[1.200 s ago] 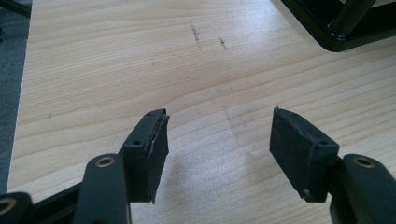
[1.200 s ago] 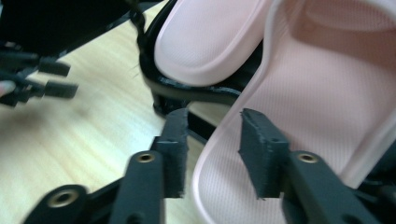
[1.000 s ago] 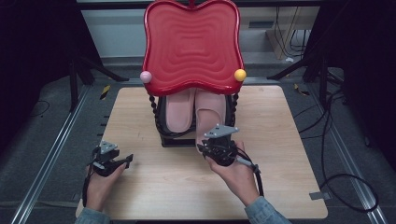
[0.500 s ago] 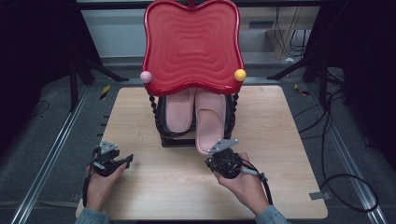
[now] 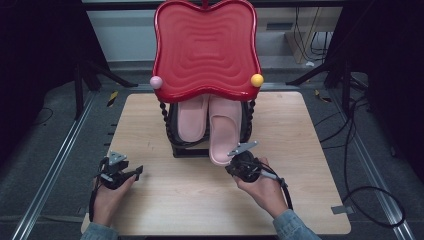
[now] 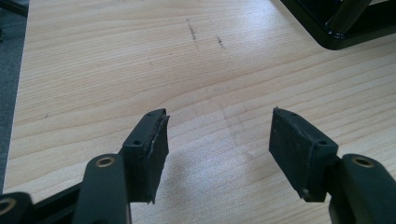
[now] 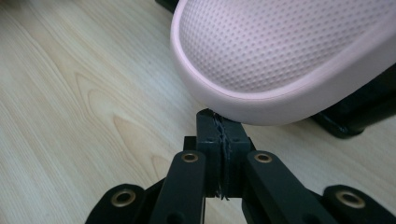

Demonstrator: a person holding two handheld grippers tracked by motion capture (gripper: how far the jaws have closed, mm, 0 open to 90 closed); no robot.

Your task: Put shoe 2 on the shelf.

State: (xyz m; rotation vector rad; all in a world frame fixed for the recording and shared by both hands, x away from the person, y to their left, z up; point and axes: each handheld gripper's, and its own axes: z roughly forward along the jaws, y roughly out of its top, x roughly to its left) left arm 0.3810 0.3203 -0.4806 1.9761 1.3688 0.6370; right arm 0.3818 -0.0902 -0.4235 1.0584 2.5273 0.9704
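Two pink slippers lie side by side on a black rack (image 5: 172, 135) under a red wavy top (image 5: 206, 47). The right slipper (image 5: 225, 130) sticks out past the rack's front, and its dotted rounded end (image 7: 280, 60) hangs just above my right gripper (image 7: 219, 123). That right gripper (image 5: 231, 169) is low over the table in front of the slipper. Its jaws have just closed together with nothing between them. The left slipper (image 5: 192, 120) sits further in. My left gripper (image 5: 136, 173) rests at the table's front left, open over bare wood (image 6: 217, 140).
A pink ball (image 5: 156, 82) and a yellow ball (image 5: 257, 80) sit at the red top's front corners. The rack's black base corner (image 6: 336, 28) lies ahead of the left gripper. The wooden table (image 5: 310, 140) is ringed by cables and stand legs on the floor.
My right gripper has dropped from above the right slipper's end toward the table and drawn back toward the person, its jaws coming together. The left gripper has stayed put.
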